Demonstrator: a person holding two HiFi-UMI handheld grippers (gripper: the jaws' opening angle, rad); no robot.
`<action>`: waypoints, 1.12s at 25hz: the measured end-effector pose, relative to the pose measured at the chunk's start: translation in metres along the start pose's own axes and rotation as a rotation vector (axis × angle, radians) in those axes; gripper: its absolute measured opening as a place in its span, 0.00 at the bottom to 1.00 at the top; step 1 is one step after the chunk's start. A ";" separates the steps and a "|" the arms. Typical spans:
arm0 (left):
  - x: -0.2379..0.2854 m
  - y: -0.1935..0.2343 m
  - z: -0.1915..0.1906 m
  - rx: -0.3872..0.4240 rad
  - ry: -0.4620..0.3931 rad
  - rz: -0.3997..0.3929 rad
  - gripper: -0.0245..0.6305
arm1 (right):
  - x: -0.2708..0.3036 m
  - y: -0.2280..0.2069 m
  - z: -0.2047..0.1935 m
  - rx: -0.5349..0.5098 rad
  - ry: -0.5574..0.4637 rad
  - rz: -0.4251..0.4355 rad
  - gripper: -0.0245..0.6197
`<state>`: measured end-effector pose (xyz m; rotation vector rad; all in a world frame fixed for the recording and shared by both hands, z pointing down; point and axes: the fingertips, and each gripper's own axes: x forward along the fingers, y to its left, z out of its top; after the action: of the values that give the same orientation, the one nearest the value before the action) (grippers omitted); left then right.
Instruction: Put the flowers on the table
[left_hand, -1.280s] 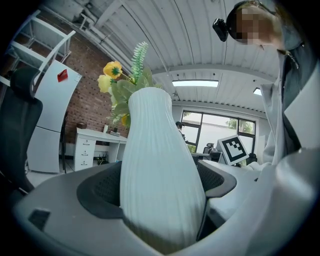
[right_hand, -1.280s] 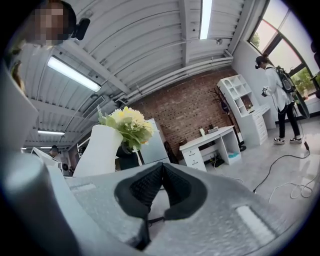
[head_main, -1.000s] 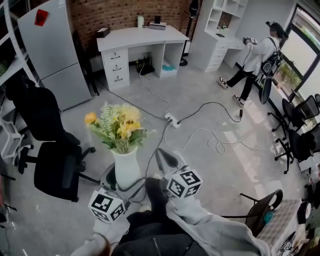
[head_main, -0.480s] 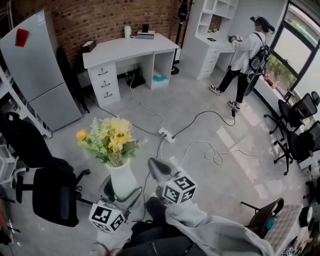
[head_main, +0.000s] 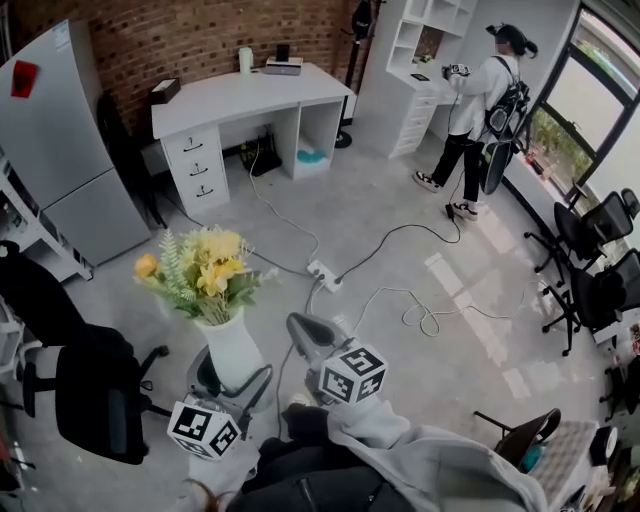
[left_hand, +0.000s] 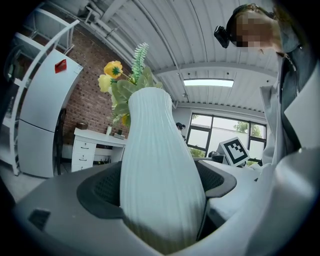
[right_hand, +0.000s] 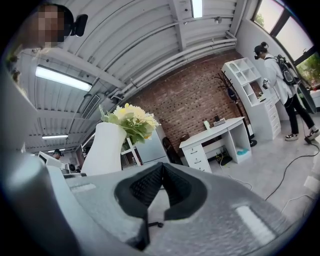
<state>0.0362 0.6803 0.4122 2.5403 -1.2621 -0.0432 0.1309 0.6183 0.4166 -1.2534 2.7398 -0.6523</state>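
Note:
A white ribbed vase (head_main: 231, 349) with yellow flowers (head_main: 203, 271) and green leaves is carried upright above the floor. My left gripper (head_main: 232, 381) is shut on the vase's lower body (left_hand: 161, 190), its dark pads pressing both sides. The right gripper (head_main: 305, 337) is shut with nothing in it, just right of the vase (right_hand: 104, 150), its pads (right_hand: 161, 186) touching at the tips. The white desk (head_main: 240, 95) stands far ahead against the brick wall.
A grey fridge (head_main: 62, 140) stands at the left, black office chairs (head_main: 90, 385) beside me. A power strip (head_main: 321, 274) and cables (head_main: 420, 310) lie on the floor ahead. A person (head_main: 470, 115) stands by white shelves (head_main: 410, 70) at the right; more chairs (head_main: 590, 270) line the window.
I have walked forward and turned: the desk, fridge and person have shifted in view. The vase stays held in the left gripper and has drifted slightly left in view.

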 end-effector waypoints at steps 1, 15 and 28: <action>0.007 0.002 -0.001 -0.004 -0.005 0.002 0.74 | 0.002 -0.007 0.001 0.001 0.001 0.000 0.04; 0.068 0.026 -0.014 -0.010 -0.027 0.033 0.74 | 0.031 -0.071 -0.003 0.023 0.030 0.020 0.04; 0.075 0.063 -0.014 -0.058 -0.004 0.070 0.74 | 0.064 -0.079 -0.010 0.054 0.069 0.031 0.04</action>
<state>0.0352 0.5895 0.4517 2.4465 -1.3305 -0.0682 0.1417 0.5296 0.4650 -1.1963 2.7705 -0.7752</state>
